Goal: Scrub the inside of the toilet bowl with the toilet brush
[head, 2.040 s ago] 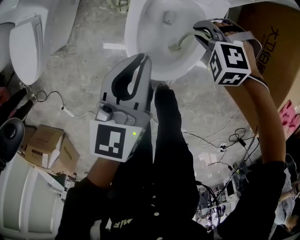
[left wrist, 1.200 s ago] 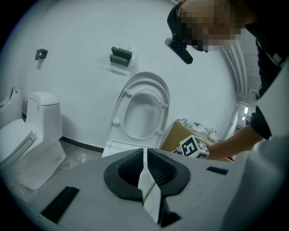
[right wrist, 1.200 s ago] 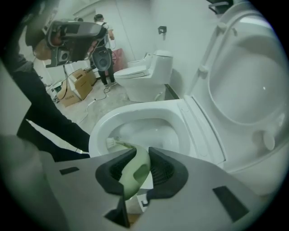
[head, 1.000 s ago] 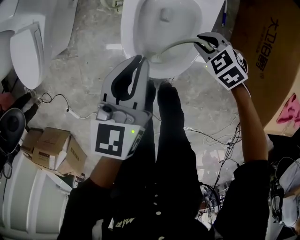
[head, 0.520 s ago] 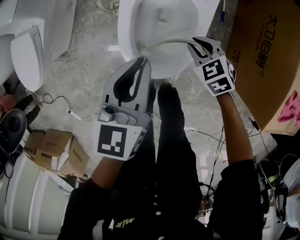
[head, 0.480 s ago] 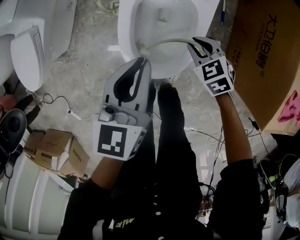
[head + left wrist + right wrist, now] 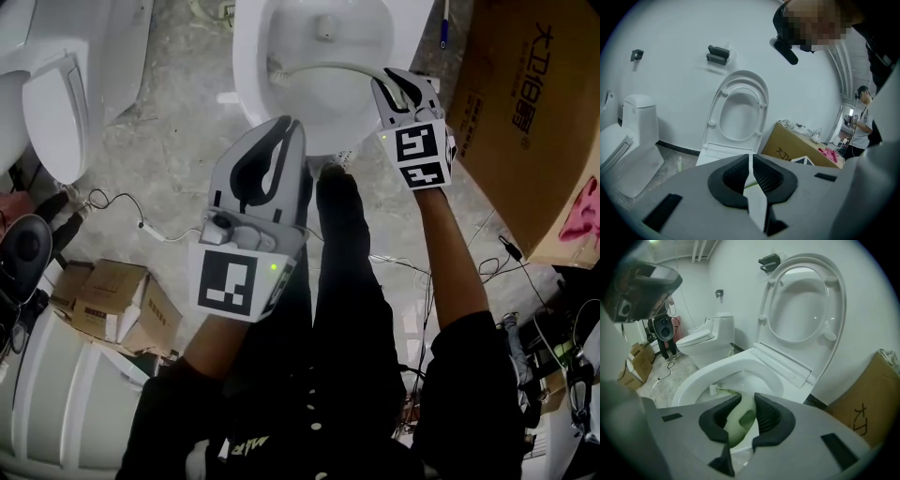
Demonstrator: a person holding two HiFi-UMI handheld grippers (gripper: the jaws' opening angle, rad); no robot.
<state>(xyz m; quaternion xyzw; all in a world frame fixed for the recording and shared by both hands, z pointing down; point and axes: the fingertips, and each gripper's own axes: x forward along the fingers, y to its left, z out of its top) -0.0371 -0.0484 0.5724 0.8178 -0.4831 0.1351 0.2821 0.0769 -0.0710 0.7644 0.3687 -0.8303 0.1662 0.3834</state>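
The white toilet bowl (image 7: 246, 66) is at the top centre of the head view, its seat and lid (image 7: 801, 301) raised. My right gripper (image 7: 389, 80) is at the bowl's right rim, shut on the pale green toilet brush handle (image 7: 328, 67). The handle arches across the bowl, and the white bristle head (image 7: 275, 67) lies against the inner left wall. In the right gripper view the handle (image 7: 740, 420) sits between the dark pads, with the brush head (image 7: 714, 389) down inside the bowl (image 7: 693, 378). My left gripper (image 7: 286, 127) hovers just in front of the bowl, shut and holding nothing.
A second toilet (image 7: 56, 94) stands to the left. A large cardboard box (image 7: 534, 112) is close on the right of the bowl. A small carton (image 7: 103, 300) and loose cables (image 7: 150, 225) lie on the floor. The person's dark-clad legs (image 7: 337, 281) stand before the bowl.
The brush head has swept along the bowl's left inner wall toward the far side. My right gripper has shifted slightly left. The left gripper has stayed nearly still.
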